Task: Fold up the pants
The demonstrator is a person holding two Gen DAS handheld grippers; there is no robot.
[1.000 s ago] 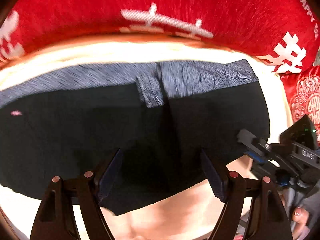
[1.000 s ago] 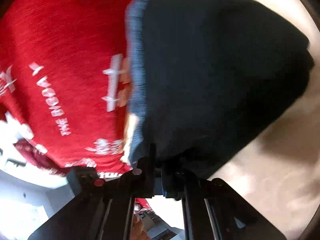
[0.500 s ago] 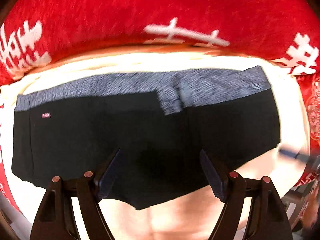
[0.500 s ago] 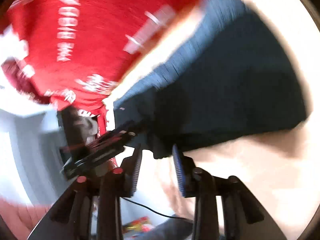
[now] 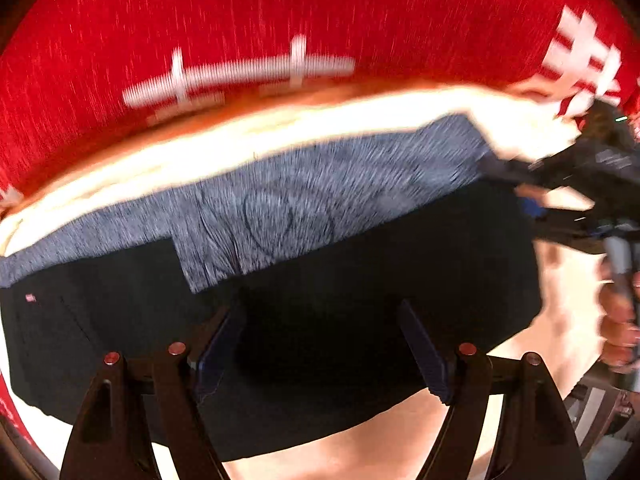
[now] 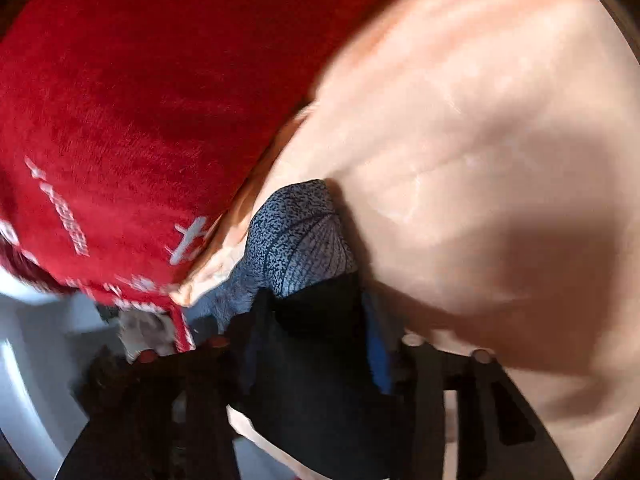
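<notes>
Black pants (image 5: 360, 280) with a mottled grey waistband (image 5: 320, 204) lie folded flat on a cream sheet (image 5: 320, 128). My left gripper (image 5: 320, 344) is open and empty, hovering over the pants' near edge. My right gripper (image 6: 312, 320) has its fingers on either side of the pants' waistband corner (image 6: 300, 240), with black cloth between the blue pads (image 6: 376, 352); the view is blurred and I cannot tell whether it grips. It also shows at the right end of the pants in the left wrist view (image 5: 520, 184).
A red blanket (image 5: 280, 20) with white characters lies behind the pants along the sheet's far edge, and shows in the right wrist view (image 6: 140, 120). Bare cream sheet (image 6: 480, 140) stretches to the right. Floor and furniture show at the lower right (image 5: 600, 400).
My right gripper, which had let go and swung away, has come back onto the waistband corner at the pants' right end. My left gripper stays open and has moved closer and slightly tilted.
</notes>
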